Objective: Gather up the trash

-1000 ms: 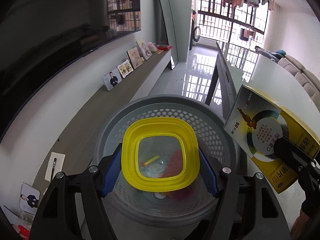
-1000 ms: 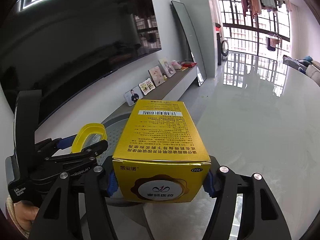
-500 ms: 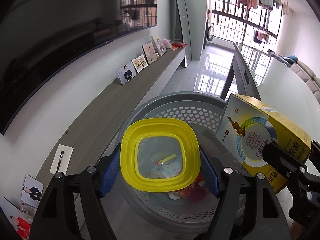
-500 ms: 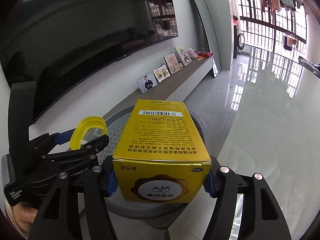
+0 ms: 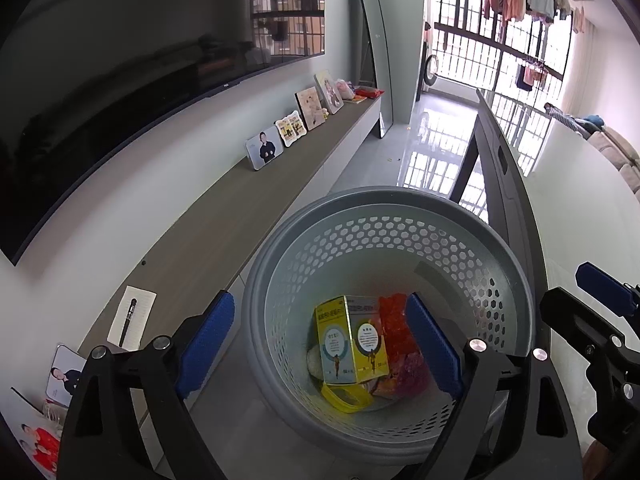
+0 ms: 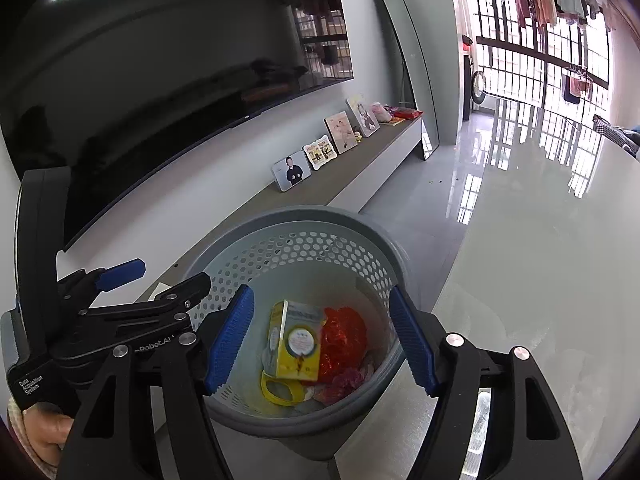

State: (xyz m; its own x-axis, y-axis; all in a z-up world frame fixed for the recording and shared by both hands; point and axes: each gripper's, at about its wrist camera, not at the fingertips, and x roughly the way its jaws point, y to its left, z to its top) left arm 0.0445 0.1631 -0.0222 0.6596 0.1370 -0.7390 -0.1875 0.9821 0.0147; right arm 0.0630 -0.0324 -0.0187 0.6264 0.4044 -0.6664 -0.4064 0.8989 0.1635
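A grey perforated waste basket (image 5: 460,236) (image 6: 304,216) stands on the floor beside the table. Inside it lie a yellow box (image 5: 352,344) (image 6: 296,340), a yellow-rimmed lid (image 5: 346,398) (image 6: 280,392) under the box, and red crumpled wrappers (image 5: 394,324) (image 6: 344,336). My left gripper (image 5: 320,344) is open and empty above the basket; it also shows at the left of the right wrist view (image 6: 120,280). My right gripper (image 6: 320,336) is open and empty above the basket; its fingers (image 5: 600,284) show at the right edge of the left wrist view.
A glossy white table (image 6: 540,260) lies to the right of the basket. A long low cabinet (image 5: 248,208) along the wall holds photo frames (image 5: 264,152), a notepad and a pen (image 5: 130,316). A large dark TV (image 5: 120,80) hangs above. A mirror (image 5: 372,48) leans at the far end.
Both grippers opened. The yellow-rimmed lid left my left gripper and the yellow box left my right gripper; both now lie in the basket.
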